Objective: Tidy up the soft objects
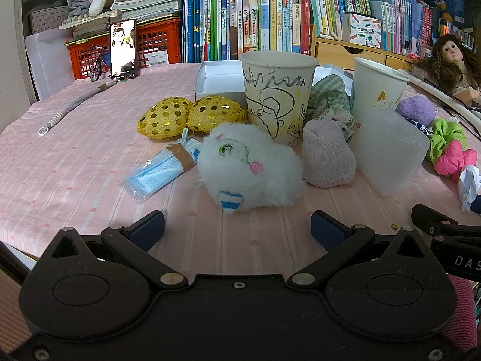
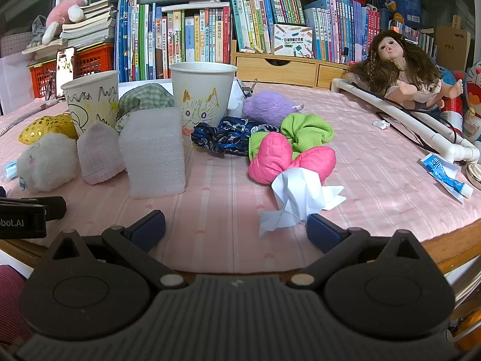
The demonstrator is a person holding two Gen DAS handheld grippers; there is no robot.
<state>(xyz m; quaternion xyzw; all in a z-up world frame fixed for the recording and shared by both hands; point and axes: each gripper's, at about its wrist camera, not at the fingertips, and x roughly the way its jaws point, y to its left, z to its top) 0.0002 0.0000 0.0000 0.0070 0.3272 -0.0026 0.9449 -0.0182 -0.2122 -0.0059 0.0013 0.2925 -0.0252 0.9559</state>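
Note:
My left gripper (image 1: 237,228) is open and empty, just short of a white fluffy toy (image 1: 249,168) on the pink tablecloth. Beside it lie a pink knitted hat (image 1: 327,156), a white foam block (image 1: 390,153), two gold sequin pads (image 1: 192,115) and a wrapped blue face mask (image 1: 159,171). My right gripper (image 2: 236,228) is open and empty; crumpled white paper (image 2: 297,198) lies by its right finger. Beyond it are a pink padded bow (image 2: 285,159), a green scrunchie (image 2: 303,129), a dark blue scrunchie (image 2: 228,135), a purple plush (image 2: 270,105) and the foam block (image 2: 153,153).
Two drawn-on paper cups (image 1: 276,96) (image 2: 204,96) stand mid-table, with green checked cloth (image 2: 147,96) between them. A white box (image 1: 219,78), a phone on a stand (image 1: 121,49), a doll (image 2: 402,66), a white pipe (image 2: 421,120) and a blue tube (image 2: 445,174) sit around. Bookshelves (image 2: 195,33) stand behind.

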